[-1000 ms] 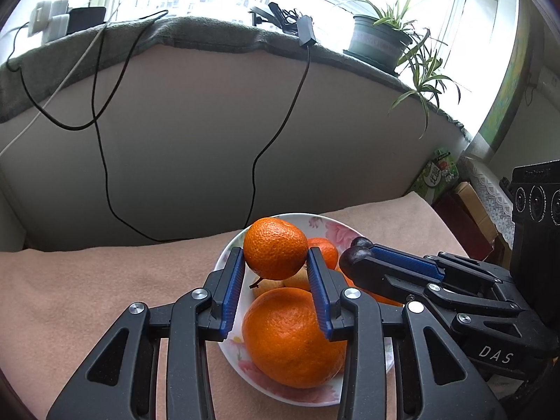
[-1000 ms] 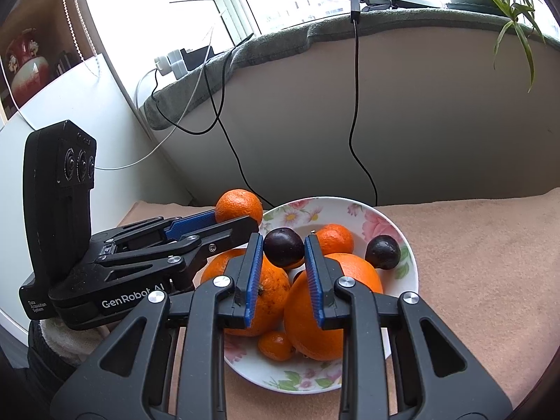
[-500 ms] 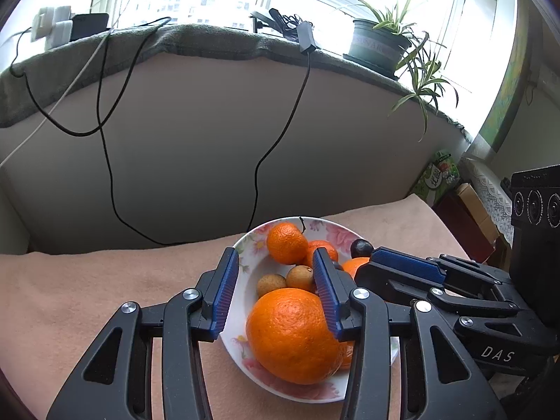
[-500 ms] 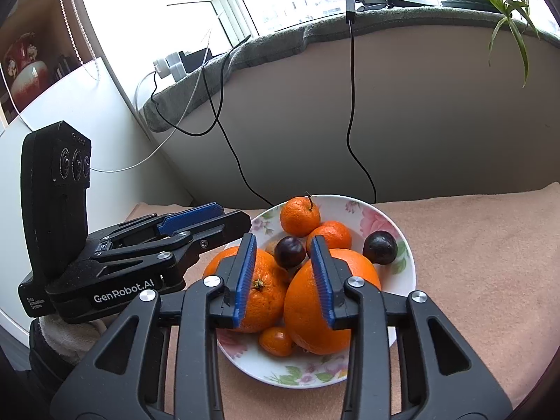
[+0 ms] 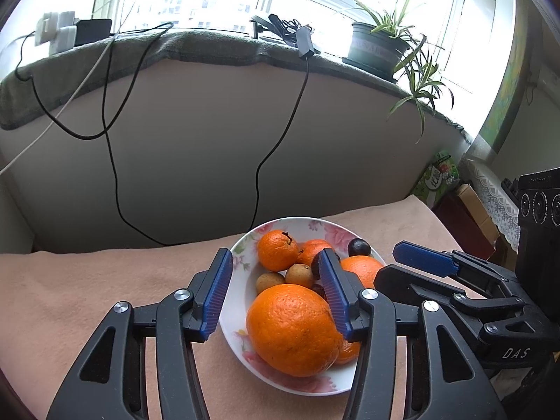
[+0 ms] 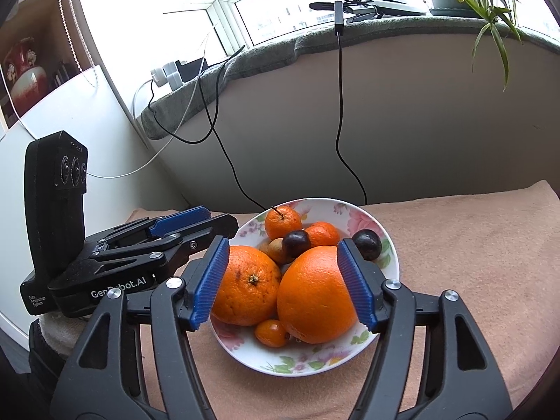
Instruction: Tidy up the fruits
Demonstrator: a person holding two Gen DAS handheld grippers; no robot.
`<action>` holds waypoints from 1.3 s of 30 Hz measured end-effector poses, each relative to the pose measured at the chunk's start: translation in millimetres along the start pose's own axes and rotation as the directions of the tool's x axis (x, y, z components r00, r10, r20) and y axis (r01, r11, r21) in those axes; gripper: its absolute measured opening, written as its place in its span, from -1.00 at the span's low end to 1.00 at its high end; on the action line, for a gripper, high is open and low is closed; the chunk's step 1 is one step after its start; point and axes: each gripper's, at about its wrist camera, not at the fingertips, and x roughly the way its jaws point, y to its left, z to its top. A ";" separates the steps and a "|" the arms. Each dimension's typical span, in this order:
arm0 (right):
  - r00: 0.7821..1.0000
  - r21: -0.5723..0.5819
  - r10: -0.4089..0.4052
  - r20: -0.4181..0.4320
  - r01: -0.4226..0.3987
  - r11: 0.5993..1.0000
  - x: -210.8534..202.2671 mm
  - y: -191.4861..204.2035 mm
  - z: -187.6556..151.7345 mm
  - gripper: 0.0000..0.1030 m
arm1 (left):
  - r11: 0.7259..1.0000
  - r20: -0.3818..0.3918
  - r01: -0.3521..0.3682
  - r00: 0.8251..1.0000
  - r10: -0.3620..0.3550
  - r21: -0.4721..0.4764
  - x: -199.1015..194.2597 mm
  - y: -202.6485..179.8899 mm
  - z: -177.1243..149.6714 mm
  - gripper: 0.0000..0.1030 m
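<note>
Left tool (image 5: 276, 297): black plastic arms with triangular cut-outs, silver screws at the pivots, ribbed blue pads (image 5: 217, 294) lining both fingers. Right tool (image 6: 285, 283): same build. Seen side-on, each carries a tall black block behind the fingers with three round lenses; white lettering reads "GenRobot.AI" and "DAS".

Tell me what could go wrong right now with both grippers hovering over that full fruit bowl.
The bowl is heaped, so a nudge from the open right gripper, whose jaws have just been opening, could roll a big orange or the dark plum over the rim. The left gripper, jaws also just opened, sits close beside it; they might collide.
</note>
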 end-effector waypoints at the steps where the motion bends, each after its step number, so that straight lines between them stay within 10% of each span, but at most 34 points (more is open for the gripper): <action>1: 1.000 0.000 -0.002 0.002 0.002 1.000 -1.3 -0.4 -0.4 0.38 | 1.000 0.004 0.000 1.000 0.000 0.001 -1.3 -0.9 -0.1 0.17; 39: 0.989 -0.052 -0.143 0.039 0.145 0.988 -44.0 10.8 -25.8 0.69 | 0.999 0.076 -0.044 0.996 0.045 -0.016 -62.9 -21.9 -24.7 0.52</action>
